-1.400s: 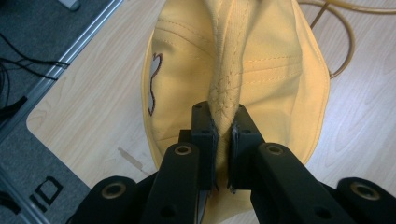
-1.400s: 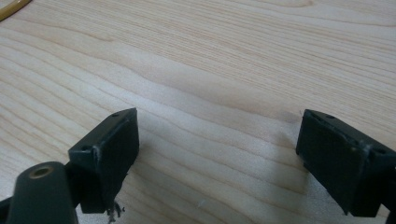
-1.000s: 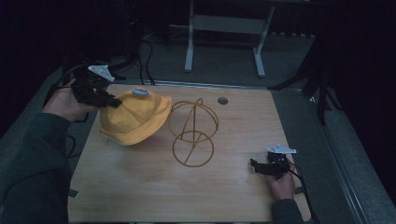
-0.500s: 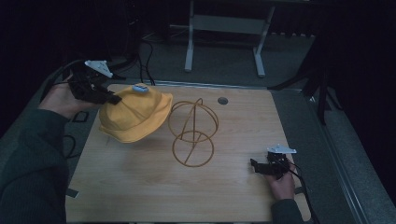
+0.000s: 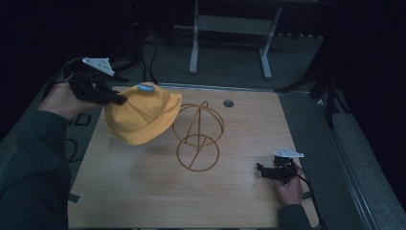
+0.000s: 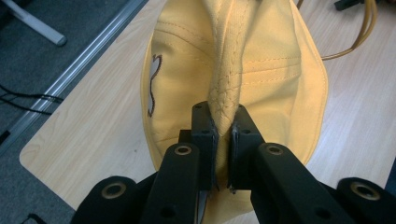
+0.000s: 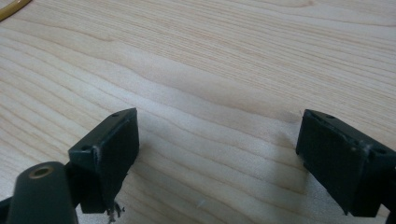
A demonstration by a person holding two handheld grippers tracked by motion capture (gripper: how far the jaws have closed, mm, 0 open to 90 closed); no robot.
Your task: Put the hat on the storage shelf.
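we pinch the yellow bucket hat (image 5: 142, 117) by its brim in the left gripper (image 5: 116, 99); it has risen off the table (image 5: 143, 191) toward the frame's upper left, beside the wire stand (image 5: 197, 136). the right gripper (image 5: 261, 171) rests spread wide at lower right, so hanging the hat on the stand looks next.

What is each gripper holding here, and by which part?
The left gripper is shut on the yellow hat, pinching a fold of its brim edge. The right gripper is open above the wooden table, holding nothing.

Yellow hat (image 5: 142, 116) beside wire stand (image 5: 197, 136)
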